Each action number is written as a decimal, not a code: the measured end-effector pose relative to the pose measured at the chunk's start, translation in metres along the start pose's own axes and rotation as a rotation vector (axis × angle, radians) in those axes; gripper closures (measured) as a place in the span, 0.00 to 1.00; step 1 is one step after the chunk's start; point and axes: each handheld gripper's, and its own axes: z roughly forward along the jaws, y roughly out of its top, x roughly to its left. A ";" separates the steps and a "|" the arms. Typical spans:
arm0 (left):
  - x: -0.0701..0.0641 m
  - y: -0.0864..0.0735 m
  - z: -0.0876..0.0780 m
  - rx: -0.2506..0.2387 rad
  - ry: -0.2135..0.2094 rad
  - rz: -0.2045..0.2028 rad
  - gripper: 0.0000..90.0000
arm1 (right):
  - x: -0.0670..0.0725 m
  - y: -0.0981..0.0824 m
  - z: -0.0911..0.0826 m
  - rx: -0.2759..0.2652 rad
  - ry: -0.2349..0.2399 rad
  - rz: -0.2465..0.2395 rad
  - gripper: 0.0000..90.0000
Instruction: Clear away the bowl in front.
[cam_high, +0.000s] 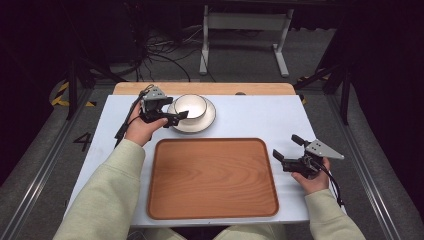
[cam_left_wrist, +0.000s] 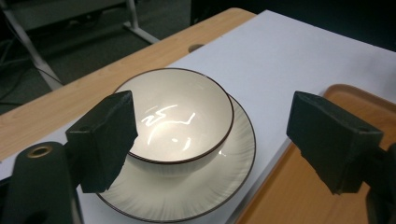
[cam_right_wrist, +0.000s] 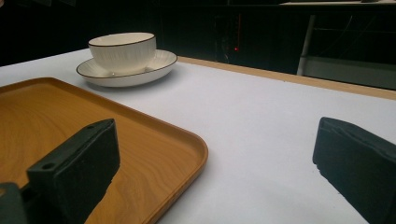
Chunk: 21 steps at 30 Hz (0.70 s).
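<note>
A white bowl (cam_high: 190, 106) with a dark rim stands on a white plate (cam_high: 208, 121) at the back of the table. My left gripper (cam_high: 177, 119) sits at the plate's left edge with its jaws wide apart. In the left gripper view the bowl (cam_left_wrist: 182, 116) and plate (cam_left_wrist: 187, 200) lie just ahead of the left gripper (cam_left_wrist: 215, 126), and neither pad presses on them. A wooden tray (cam_high: 212, 177) lies empty at the table's front. My right gripper (cam_high: 286, 146) rests open just right of the tray, with nothing between its jaws.
A white sheet (cam_high: 260, 117) covers the wooden table (cam_high: 200, 88). In the right gripper view the tray's corner (cam_right_wrist: 187, 140) is beside the left jaw, and the bowl (cam_right_wrist: 122, 50) stands far off. Behind the table are cables and a white metal stand (cam_high: 245, 30).
</note>
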 end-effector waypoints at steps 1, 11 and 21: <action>0.001 0.001 0.001 0.007 -0.028 0.002 0.24 | 0.000 0.000 0.000 0.000 -0.001 0.000 0.01; 0.004 0.015 0.013 0.113 -0.081 0.101 0.25 | 0.000 0.000 0.000 0.000 -0.007 0.004 0.01; 0.005 0.022 0.027 0.225 -0.102 0.180 0.27 | 0.000 0.000 0.000 0.001 -0.012 -0.002 0.02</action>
